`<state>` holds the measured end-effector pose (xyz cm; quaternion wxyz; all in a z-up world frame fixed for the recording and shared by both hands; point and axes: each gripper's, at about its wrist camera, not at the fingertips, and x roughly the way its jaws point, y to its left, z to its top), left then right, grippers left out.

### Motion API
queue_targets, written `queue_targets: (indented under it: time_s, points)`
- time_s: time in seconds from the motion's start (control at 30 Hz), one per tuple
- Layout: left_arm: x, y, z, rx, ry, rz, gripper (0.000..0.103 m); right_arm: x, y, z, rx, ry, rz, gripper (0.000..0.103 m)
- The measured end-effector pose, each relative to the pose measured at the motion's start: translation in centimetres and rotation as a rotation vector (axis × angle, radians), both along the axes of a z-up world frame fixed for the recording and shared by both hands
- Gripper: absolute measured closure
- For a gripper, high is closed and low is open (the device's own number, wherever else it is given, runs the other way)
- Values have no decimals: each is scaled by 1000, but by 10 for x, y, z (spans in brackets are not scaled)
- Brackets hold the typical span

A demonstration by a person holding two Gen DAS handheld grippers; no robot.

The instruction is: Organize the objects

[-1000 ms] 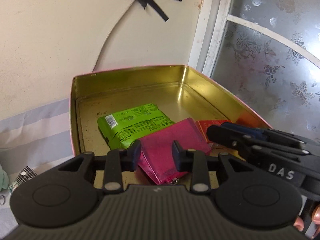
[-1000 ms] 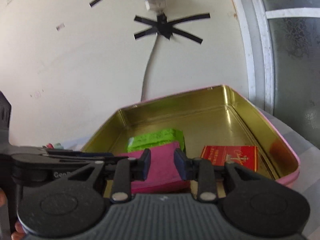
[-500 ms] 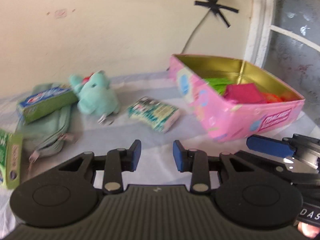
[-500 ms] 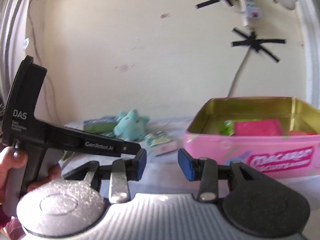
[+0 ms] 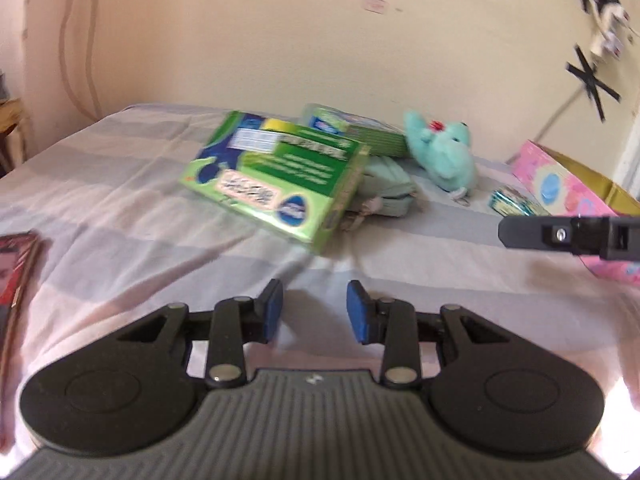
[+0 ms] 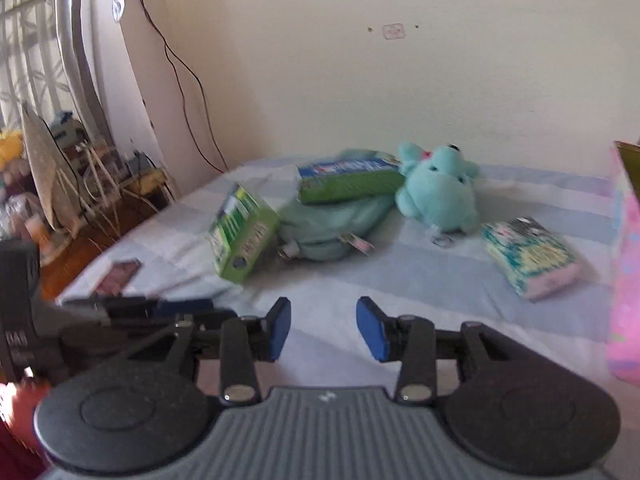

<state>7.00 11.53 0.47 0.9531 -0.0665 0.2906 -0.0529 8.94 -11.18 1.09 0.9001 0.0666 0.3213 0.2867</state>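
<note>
My left gripper [image 5: 314,312] hovers low over the striped sheet [image 5: 120,220], jaws at their narrowest with nothing between the blue pads. The jaws of my right gripper [image 6: 324,328] are opening and hold nothing. Ahead lie a big green box [image 5: 276,176] leaning on a teal pouch [image 6: 328,228], a green toothpaste box [image 6: 348,182], a teal plush toy [image 6: 438,192] and a small tissue pack [image 6: 528,252]. The pink tin [image 5: 560,184] stands at the far right. All of these are well beyond both grippers.
A dark red flat item [image 5: 16,272] lies at the sheet's left edge. Left of the bed stands a cluttered wooden stand [image 6: 80,168] with cables. The wall runs close behind the objects. The right tool's arm [image 5: 568,236] crosses the left wrist view.
Both grippers have drawn back from inside the tin and swung left over the bed. The pink pouch, green pack and red box stay in the tin. The right jaws have widened.
</note>
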Motion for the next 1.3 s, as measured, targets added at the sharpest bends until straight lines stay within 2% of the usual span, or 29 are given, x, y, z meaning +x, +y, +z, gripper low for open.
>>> queue_targets:
  time_s: [0.07, 0.13, 0.2, 0.3, 0.37, 0.5, 0.6, 0.67, 0.77, 0.83, 0.93, 1.07, 1.1, 1.13, 1.17, 1.23, 1.3]
  points:
    - [-4, 23, 0, -106, -20, 36, 65, 27, 20, -1, 105, 71, 39, 53]
    - [-6, 39, -1, -178, -36, 95, 66, 57, 44, -12, 174, 169, 66, 53]
    - [-7, 45, -1, -234, -61, 95, 66, 78, 66, -25, 207, 237, 72, 53]
    - [-5, 38, 1, -218, -89, 90, 66, 99, 86, -44, 276, 322, 64, 52]
    - [-6, 30, 3, -185, -107, 74, 66, 105, 95, -54, 298, 363, 58, 69]
    - [-6, 30, 6, -176, -134, 56, 65, 89, 83, -55, 281, 353, 54, 70]
    - [-1, 31, 5, -194, -122, 39, 64, 62, 48, -51, 271, 360, 71, 71]
    - [0, 28, 4, -187, -105, 15, 62, 41, 16, -49, 288, 398, 89, 71]
    - [4, 17, 3, -136, -50, -31, 60, 8, -43, -54, 340, 465, 89, 71]
    - [0, 6, 1, -78, -37, -50, 60, -19, -82, -55, 372, 478, 60, 71]
    - [3, -13, 1, -18, -11, -104, 60, -59, -134, -50, 366, 442, -43, 69]
    - [1, -53, 3, 82, 5, -164, 60, -98, -191, -39, 345, 363, -258, 57]
    - [3, -64, 4, 105, 6, -177, 60, -104, -202, -36, 340, 340, -311, 57]
    - [5, -76, 6, 125, 8, -190, 58, -112, -215, -34, 328, 311, -384, 48]
    - [8, -86, 8, 138, 4, -206, 57, -117, -223, -31, 297, 277, -460, 45]
    - [9, -107, 10, 177, -10, -224, 56, -125, -244, -29, 263, 219, -556, 43]
    - [12, -125, 9, 210, -8, -235, 56, -130, -262, -32, 303, 199, -593, 43]
